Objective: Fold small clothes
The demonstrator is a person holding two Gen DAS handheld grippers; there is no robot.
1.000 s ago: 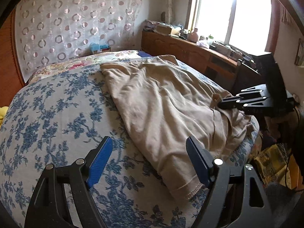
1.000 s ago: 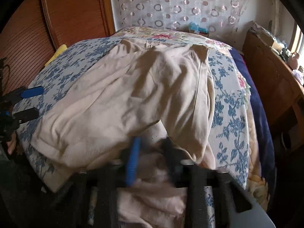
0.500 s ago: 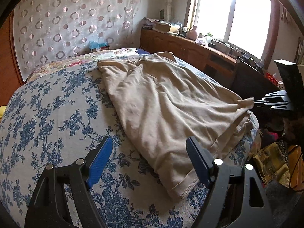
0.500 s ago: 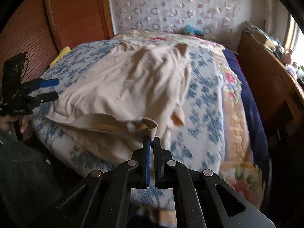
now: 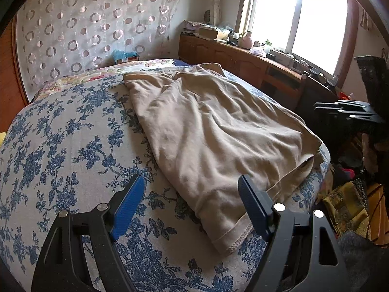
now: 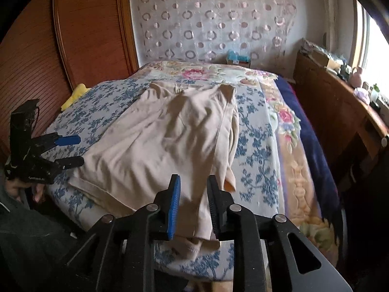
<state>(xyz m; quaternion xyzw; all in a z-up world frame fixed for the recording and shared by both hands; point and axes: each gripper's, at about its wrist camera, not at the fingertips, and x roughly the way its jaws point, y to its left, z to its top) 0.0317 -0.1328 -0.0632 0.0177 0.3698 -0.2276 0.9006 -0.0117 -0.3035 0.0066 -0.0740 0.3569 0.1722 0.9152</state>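
A beige garment (image 5: 214, 131) lies spread on the blue-flowered bedspread (image 5: 60, 141), its hem at the near edge of the bed. It also shows in the right wrist view (image 6: 170, 136). My left gripper (image 5: 192, 194) is open and empty, hovering just above the garment's near hem corner. My right gripper (image 6: 193, 194) is open and empty, its jaws apart over the garment's near corner, which hangs loose below them. The right gripper also shows at the bed's right edge in the left wrist view (image 5: 345, 112), and the left one shows in the right wrist view (image 6: 70, 150).
A wooden sideboard (image 5: 243, 58) with clutter runs under the window on the right. A wooden wall panel (image 6: 73, 36) stands on the left. A floral quilt (image 6: 218, 70) and a blue tissue box (image 6: 237, 57) lie at the bed's far end. A yellow cloth (image 6: 75, 95) lies by the panel.
My right gripper has opened and let go of the garment's corner, which has dropped flat onto the bed. The left gripper has stayed open and barely moved.
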